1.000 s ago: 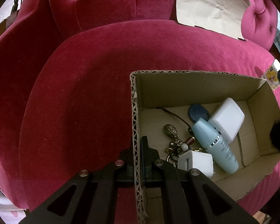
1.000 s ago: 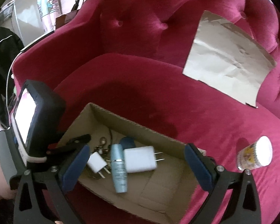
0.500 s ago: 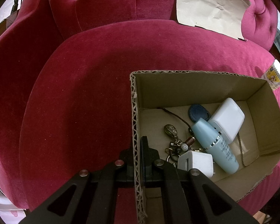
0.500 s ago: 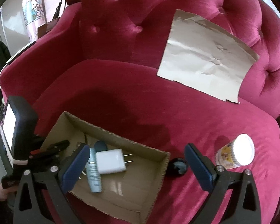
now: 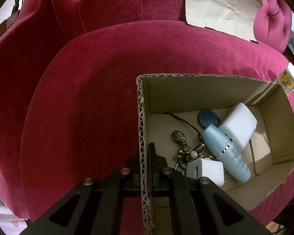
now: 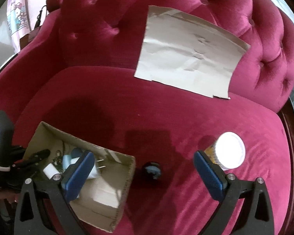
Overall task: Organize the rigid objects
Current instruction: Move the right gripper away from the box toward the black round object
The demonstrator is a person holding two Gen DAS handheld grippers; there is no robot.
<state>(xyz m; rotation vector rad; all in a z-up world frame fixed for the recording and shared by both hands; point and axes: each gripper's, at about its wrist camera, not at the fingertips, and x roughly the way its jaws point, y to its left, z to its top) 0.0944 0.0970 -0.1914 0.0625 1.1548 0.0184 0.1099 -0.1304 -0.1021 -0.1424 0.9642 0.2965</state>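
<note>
Between our right gripper [image 6: 143,173]'s spread, empty fingers, low centre of its frame, sits a small dark round object [image 6: 152,170] (blurry, maybe a cap) just right of the cardboard box [image 6: 127,176], whose wall our left gripper [image 5: 145,152] pinches shut.

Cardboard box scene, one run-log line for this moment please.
left claw: shut on cardboard box wall | right claw: open, empty, above small dark object | white-lidded cup: outside box

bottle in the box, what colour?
Pale blue bottle with a silver band; clearest in the left wrist view.
</note>
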